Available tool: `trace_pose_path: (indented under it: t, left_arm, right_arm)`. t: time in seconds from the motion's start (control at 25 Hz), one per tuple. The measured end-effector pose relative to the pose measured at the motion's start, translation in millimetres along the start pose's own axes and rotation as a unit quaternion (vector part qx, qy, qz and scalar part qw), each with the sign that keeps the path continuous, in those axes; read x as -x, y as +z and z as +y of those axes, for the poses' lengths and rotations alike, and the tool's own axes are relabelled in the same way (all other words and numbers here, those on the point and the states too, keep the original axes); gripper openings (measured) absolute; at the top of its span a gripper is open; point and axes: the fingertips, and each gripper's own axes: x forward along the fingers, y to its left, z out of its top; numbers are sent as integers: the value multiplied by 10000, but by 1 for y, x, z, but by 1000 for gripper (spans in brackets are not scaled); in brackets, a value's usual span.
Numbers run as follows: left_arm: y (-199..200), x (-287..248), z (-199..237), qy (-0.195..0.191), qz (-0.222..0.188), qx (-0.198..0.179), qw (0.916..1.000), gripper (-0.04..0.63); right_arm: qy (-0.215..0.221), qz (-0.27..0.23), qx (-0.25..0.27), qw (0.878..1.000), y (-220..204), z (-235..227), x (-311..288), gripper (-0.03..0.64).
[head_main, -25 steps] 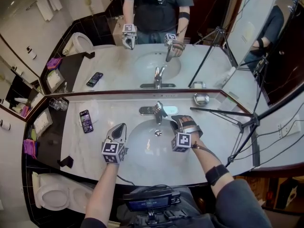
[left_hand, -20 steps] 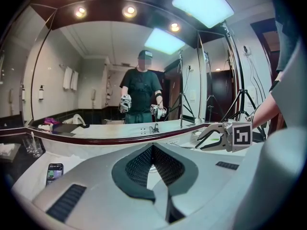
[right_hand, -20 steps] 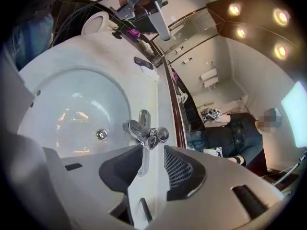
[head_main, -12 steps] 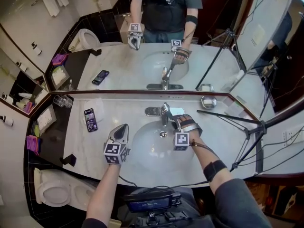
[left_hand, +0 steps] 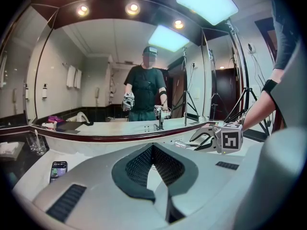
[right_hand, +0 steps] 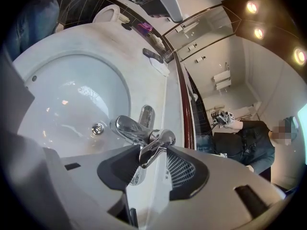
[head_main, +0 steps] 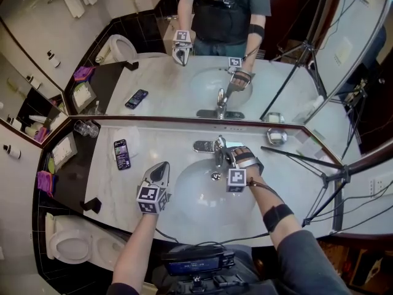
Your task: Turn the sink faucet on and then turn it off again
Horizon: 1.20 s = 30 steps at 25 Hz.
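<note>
The chrome single-lever faucet [head_main: 216,146] is standing at the back rim of the white oval sink basin [head_main: 196,204], which is set in the white marble counter [head_main: 113,186]. Its lever handle [right_hand: 158,147] is sitting between the jaws of the right gripper [right_hand: 151,158], which have just been opening and are gaping wide, not pinching it. The left gripper [head_main: 162,166] is hovering at the basin's left rim, jaws together, empty. A black smartphone [head_main: 121,154] is lying further left.
</note>
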Motion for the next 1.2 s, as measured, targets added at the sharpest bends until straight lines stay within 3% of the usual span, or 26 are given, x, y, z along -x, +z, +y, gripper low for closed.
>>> trace_pose_path:
  t: [0.48, 1.2]
  left_arm:
    - [-1, -10, -7, -100, 47, -35, 9999, -5]
    - [-7, -11, -9, -96, 90, -10, 9999, -5]
  right_arm:
    - [53, 21, 88, 9999, 0, -15, -3, 198]
    - [-83, -206, -384, 9990, 13, -51, 3, 201]
